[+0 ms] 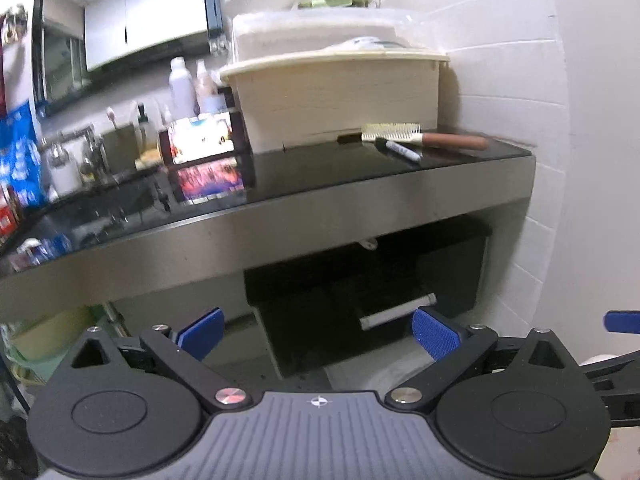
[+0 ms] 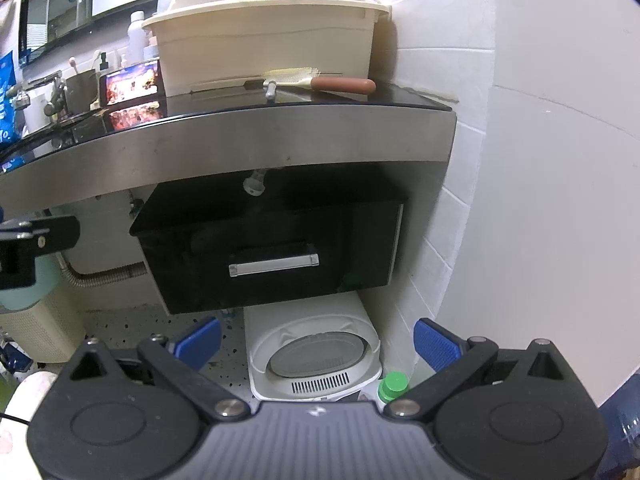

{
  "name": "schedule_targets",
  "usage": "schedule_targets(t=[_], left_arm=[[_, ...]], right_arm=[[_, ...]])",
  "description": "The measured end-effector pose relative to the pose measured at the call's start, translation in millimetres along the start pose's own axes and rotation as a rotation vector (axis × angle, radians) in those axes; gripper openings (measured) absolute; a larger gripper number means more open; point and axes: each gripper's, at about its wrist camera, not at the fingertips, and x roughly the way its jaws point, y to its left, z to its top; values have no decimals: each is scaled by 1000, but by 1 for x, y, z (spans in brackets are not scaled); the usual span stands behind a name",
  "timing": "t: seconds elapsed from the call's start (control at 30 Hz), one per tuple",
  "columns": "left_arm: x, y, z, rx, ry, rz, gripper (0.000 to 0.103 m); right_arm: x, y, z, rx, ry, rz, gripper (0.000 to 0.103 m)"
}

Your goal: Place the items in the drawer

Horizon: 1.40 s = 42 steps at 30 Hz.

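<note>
A black drawer [image 2: 272, 240] with a silver bar handle [image 2: 274, 265] hangs shut under the counter; it also shows in the left wrist view [image 1: 360, 280] with its handle [image 1: 398, 311]. On the black countertop [image 1: 320, 176] lie a hairbrush with a brown handle [image 1: 424, 136] and a black marker [image 1: 398, 149]; the right wrist view shows the hairbrush [image 2: 320, 81] and the marker [image 2: 271, 90] end-on. My left gripper [image 1: 318, 334] is open and empty below counter height. My right gripper [image 2: 318, 340] is open and empty, in front of and below the drawer.
A cream tub [image 1: 340, 92] with a clear lid stands behind the brush. Bottles, a box [image 1: 206, 140] and a faucet [image 1: 86, 148] crowd the counter's left. A white appliance [image 2: 312, 352] and a green-capped bottle [image 2: 394, 385] stand on the floor under the drawer. A tiled wall [image 2: 520, 160] is at the right.
</note>
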Motion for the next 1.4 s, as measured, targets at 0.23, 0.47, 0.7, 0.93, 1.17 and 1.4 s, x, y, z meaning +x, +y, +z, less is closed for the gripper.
schedule_targets(t=[0.23,0.47,0.7,0.93,1.17,1.4], left_arm=[[-2,10,-2,-75,-9,-65,103],[2,7,-4,-82,22,-73,103],[-4,10,-4,-81,-12,-105,103],[-2,16,-2,-119,8,-133,103],[-4,18,-1,-115,2,-119,103],[-6,18,-2,-103,-6,-123,103]], right_arm=[[5,-4,-2,-25,-20,19,103],[4,-7,-4,-28,-47,68,103],[1,-2,-8,-82,-90,98,103],[-3,-5,-6,-63,-109,249,103],[-3,-3,-5,-84,-133,248,103],[-2,-1,-3,-153,-175,264,103]])
